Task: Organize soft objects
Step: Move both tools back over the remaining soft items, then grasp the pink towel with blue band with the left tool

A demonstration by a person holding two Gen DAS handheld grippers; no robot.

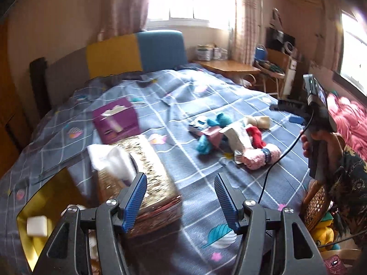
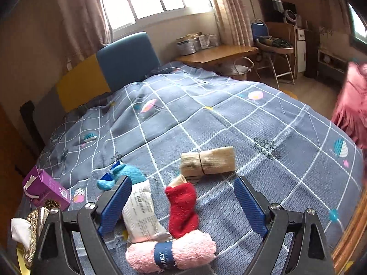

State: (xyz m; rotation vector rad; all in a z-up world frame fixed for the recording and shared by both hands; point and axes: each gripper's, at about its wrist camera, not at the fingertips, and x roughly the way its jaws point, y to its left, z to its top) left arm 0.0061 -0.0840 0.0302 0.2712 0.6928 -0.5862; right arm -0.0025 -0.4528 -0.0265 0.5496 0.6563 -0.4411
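Left wrist view: left gripper [image 1: 181,197] hangs over the checked bedspread [image 1: 206,96], jaws apart, nothing between them. Just beyond the left finger, a sequined tissue box [image 1: 146,174] with white tissue sticking up; behind it a purple box [image 1: 115,120]. At lower left, a yellow bin [image 1: 43,197] holding a white block [image 1: 36,225]. Mid-bed, right of centre, a loose heap of soft things: teal sock [image 1: 204,146], red sock [image 1: 255,135], pink towel roll [image 1: 261,158], beige roll [image 1: 258,121]. At the right edge a hand [image 1: 309,142] grips the handle of the other tool; its fingers are not visible from here.

Right wrist view: right gripper [image 2: 182,204] sits above the heap, jaws wide, gripping nothing. Between the fingers lie a white packet [image 2: 142,215] and the red sock [image 2: 182,208], side by side. The pink towel roll [image 2: 172,252], with a blue band, lies nearest the camera. The teal sock [image 2: 128,174] is beside the left finger; the beige roll [image 2: 207,161] lies further off.
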